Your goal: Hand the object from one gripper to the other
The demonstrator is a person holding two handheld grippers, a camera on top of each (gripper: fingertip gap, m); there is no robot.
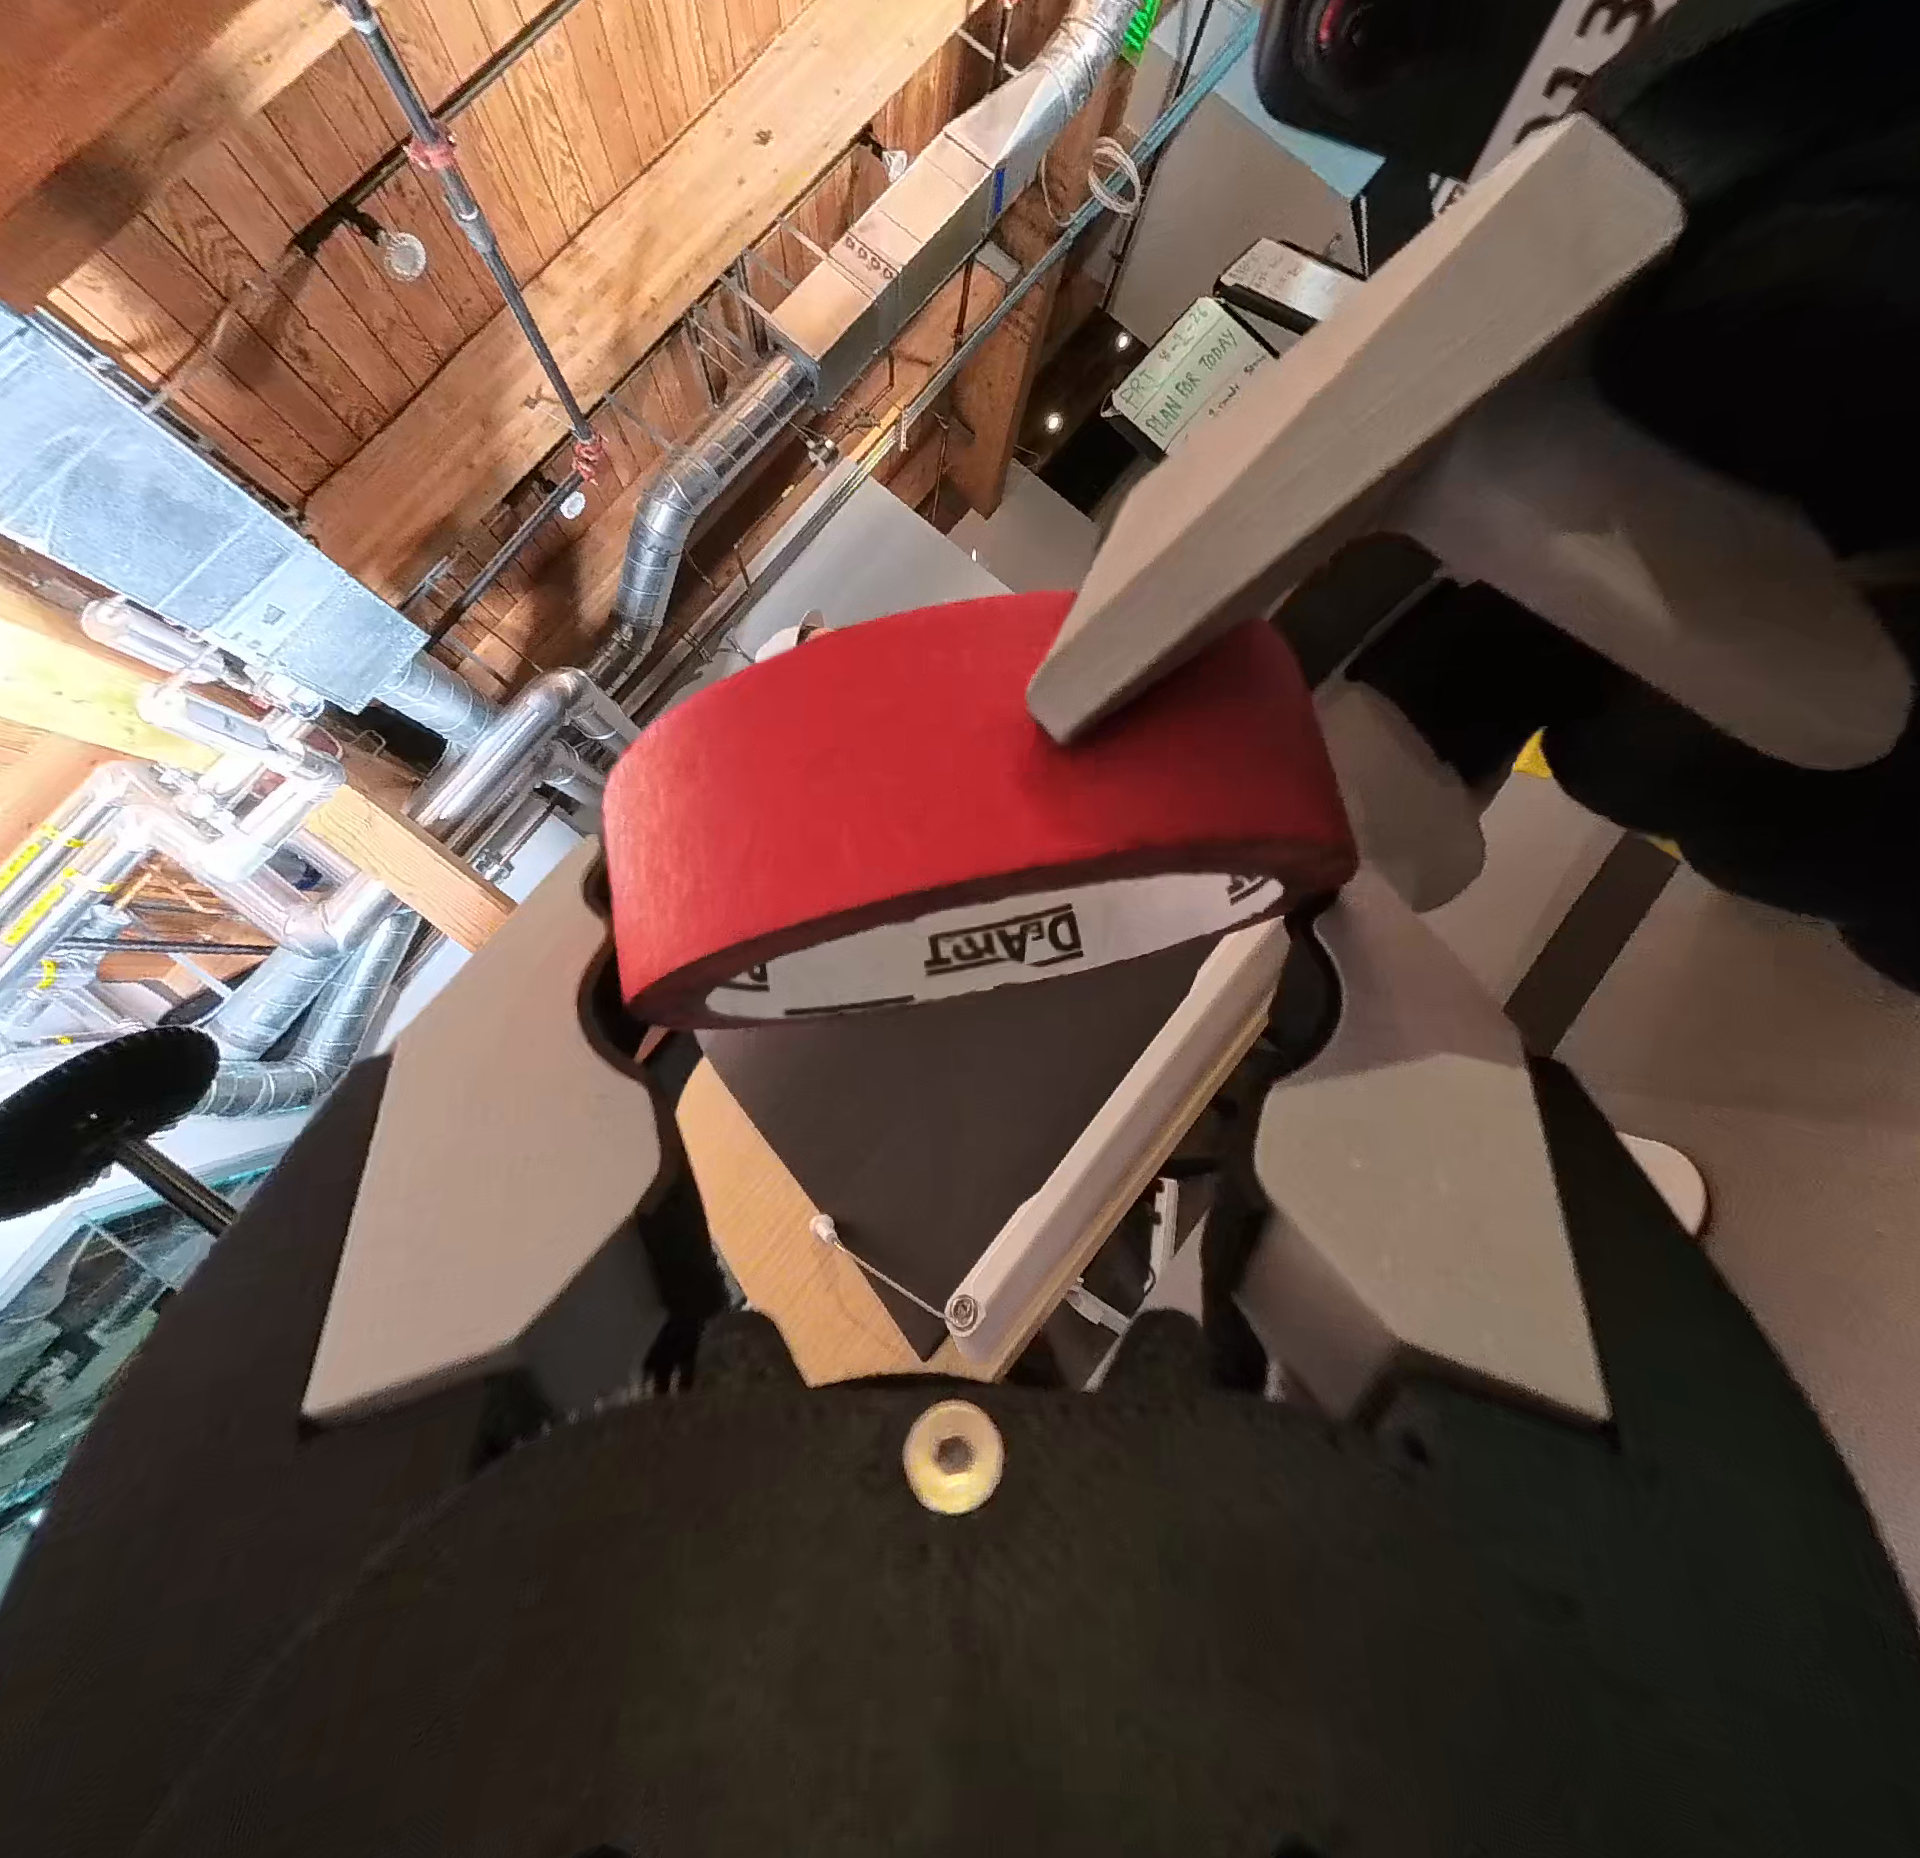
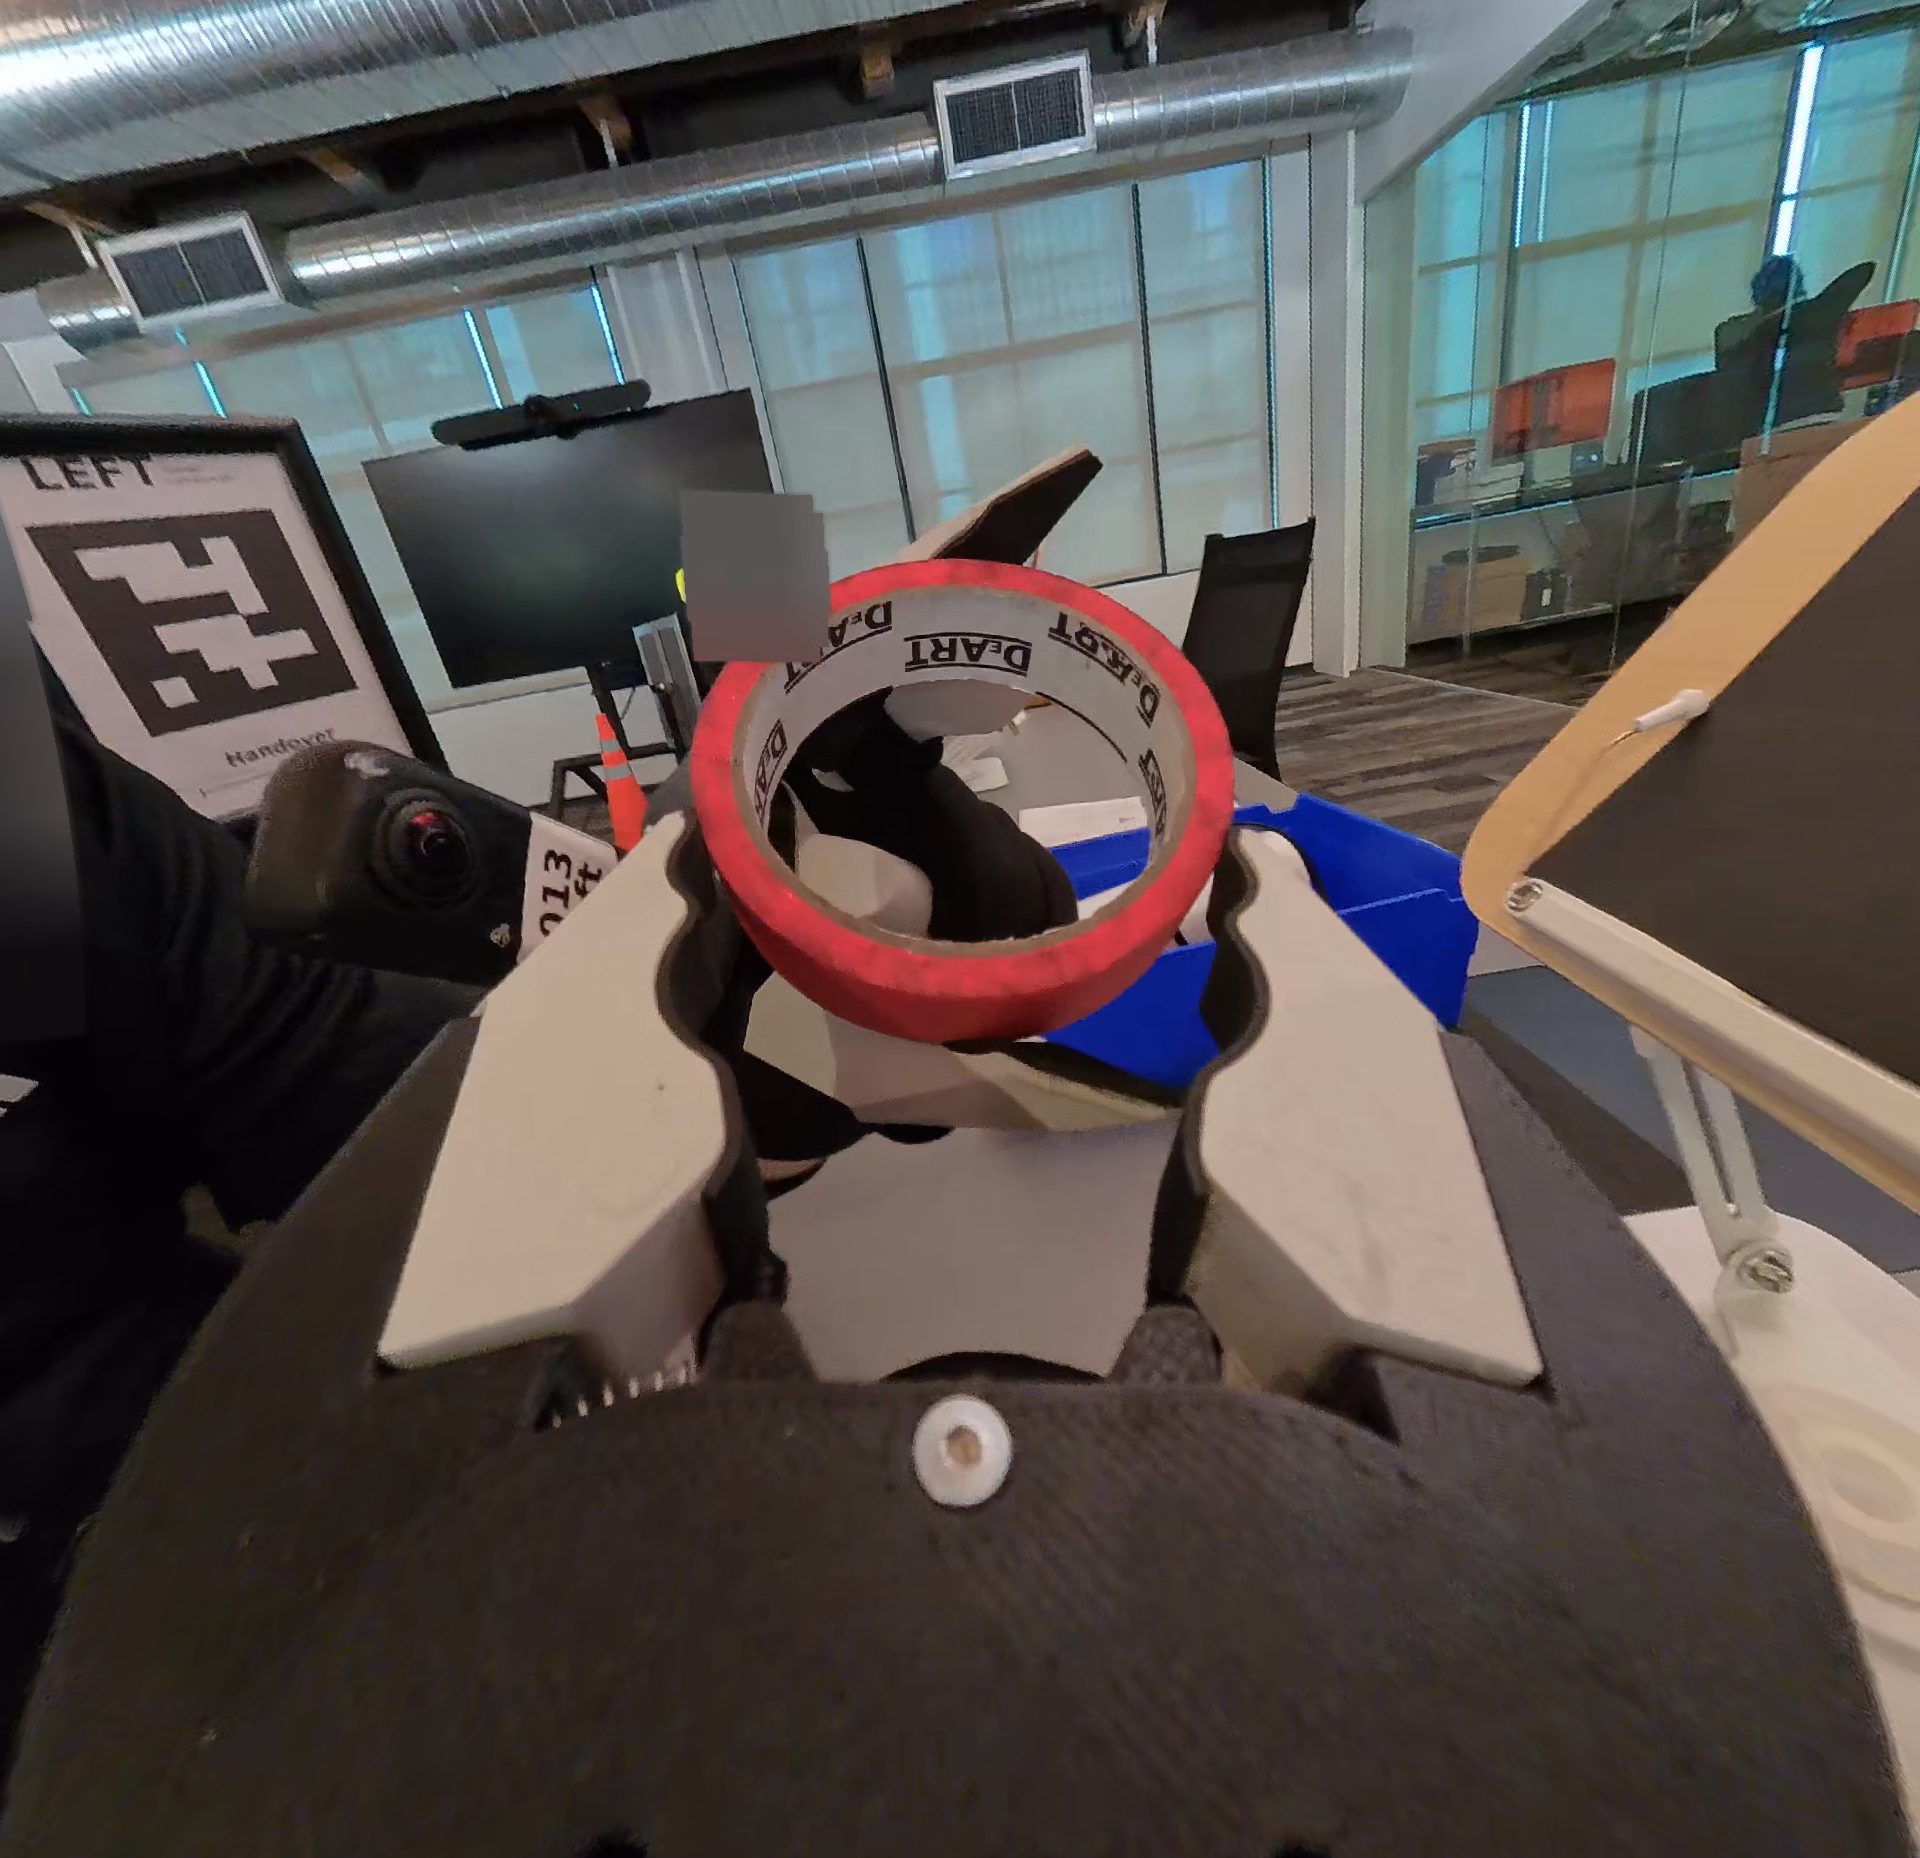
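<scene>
Left gripper (image 1: 966, 925), tilted up toward the ceiling, clamps a roll of red tape (image 1: 935, 800) across its width, one grey finger (image 1: 499, 1112) on each side of the roll. Right gripper (image 2: 961, 873) has its two fingers spread on either side of the same tape roll (image 2: 961, 800); contact cannot be confirmed, though in the left wrist view one right finger (image 1: 1340, 426) lies flat on the roll's red outer face. Through the roll's open core, parts of the left gripper are visible. Behind and below: a blue bin (image 2: 1340, 925). At right: a tilted wood-edged black board (image 2: 1766, 769). Overhead: silver ducts (image 1: 665, 520) beneath wooden planks (image 1: 312, 177).
</scene>
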